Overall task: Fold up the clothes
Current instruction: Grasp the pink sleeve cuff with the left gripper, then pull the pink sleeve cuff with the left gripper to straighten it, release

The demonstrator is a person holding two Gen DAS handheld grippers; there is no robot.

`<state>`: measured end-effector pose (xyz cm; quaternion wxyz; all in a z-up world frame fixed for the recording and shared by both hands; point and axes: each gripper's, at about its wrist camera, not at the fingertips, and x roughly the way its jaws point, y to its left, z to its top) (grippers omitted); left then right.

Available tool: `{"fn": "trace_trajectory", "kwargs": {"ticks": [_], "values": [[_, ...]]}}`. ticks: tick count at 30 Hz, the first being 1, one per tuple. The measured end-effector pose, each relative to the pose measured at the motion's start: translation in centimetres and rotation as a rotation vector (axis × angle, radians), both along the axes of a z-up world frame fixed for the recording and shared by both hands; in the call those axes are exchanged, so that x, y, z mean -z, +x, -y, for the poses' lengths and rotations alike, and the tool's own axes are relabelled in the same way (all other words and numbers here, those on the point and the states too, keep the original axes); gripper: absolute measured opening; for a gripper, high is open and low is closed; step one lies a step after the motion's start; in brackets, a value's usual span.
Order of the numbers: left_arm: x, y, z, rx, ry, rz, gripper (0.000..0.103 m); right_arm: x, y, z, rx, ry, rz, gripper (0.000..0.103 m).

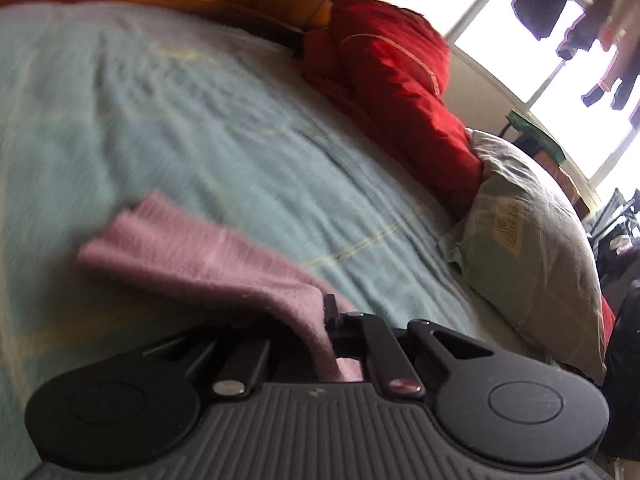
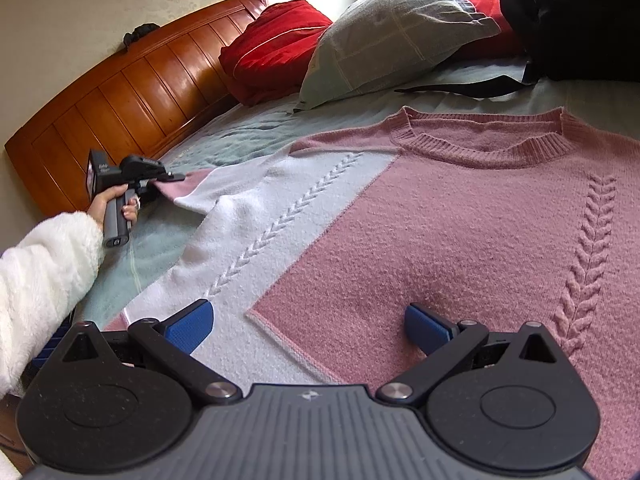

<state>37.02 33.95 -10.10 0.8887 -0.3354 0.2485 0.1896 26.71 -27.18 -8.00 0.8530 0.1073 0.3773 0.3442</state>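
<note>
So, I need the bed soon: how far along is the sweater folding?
Done: the sweater lies flat on the bed. In hand: the left tongs are shut on the sleeve cuff; the right tongs hover open. Left: every fold, it seems.

A yellowish label [image 1: 505, 229] sewn on the grey-green pillow [image 1: 536, 256] carries printed lettering, too blurred and turned to read. The left hand-held gripper [image 2: 166, 178] has small white marks on its camera block, also illegible. Nothing else bears text.
</note>
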Motion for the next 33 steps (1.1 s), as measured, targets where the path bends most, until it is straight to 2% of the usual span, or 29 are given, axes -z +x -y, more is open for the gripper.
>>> {"fn": "trace_trajectory", "kwargs": {"ticks": [6, 10, 13, 14, 16, 19, 21, 24, 26, 29, 31, 33], "values": [[-1.9, 0.6, 0.2, 0.051, 0.096, 0.055, 0.005, 0.1, 0.0, -0.1, -0.006, -0.006, 0.012, 0.103], [-1.0, 0.4, -0.1, 0.054, 0.095, 0.036, 0.008, 0.1, 0.0, -0.1, -0.007, -0.004, 0.015, 0.103], [0.1, -0.3, -1.2, 0.004, 0.053, -0.011, 0.011, 0.2, 0.0, -0.1, -0.008, -0.001, 0.015, 0.103], [0.4, -0.6, -1.6, -0.016, 0.038, -0.026, 0.02, 0.2, 0.0, -0.1, -0.007, 0.0, 0.015, 0.103], [0.3, -1.3, -2.4, -0.054, 0.024, -0.034, 0.022, 0.2, 0.0, -0.1, -0.006, 0.001, 0.014, 0.103], [-1.1, -2.2, -3.2, -0.13, 0.052, -0.062, 0.021, 0.2, 0.1, -0.1, -0.005, 0.001, 0.013, 0.103], [-2.4, -2.9, -3.4, -0.195, 0.098, -0.092, 0.021, 0.2, 0.1, -0.1, -0.004, 0.002, 0.013, 0.103], [-4.0, -3.8, -3.4, -0.264, 0.167, -0.103, 0.027, 0.1, 0.0, -0.1, -0.003, 0.003, 0.013, 0.103], [-4.7, -4.1, -3.2, -0.249, 0.172, -0.085, 0.035, 0.1, 0.0, -0.1, -0.001, 0.003, 0.014, 0.103], [-4.9, -3.7, -2.6, -0.194, 0.143, -0.075, 0.039, 0.1, 0.0, -0.1, -0.001, 0.0, 0.016, 0.103], [-4.7, -3.4, -2.5, -0.188, 0.094, -0.089, 0.04, 0.1, -0.1, -0.2, -0.002, -0.004, 0.018, 0.103], [-4.3, -3.3, -2.6, -0.193, 0.033, -0.103, 0.046, 0.1, -0.1, -0.2, -0.002, -0.004, 0.018, 0.103]]}}
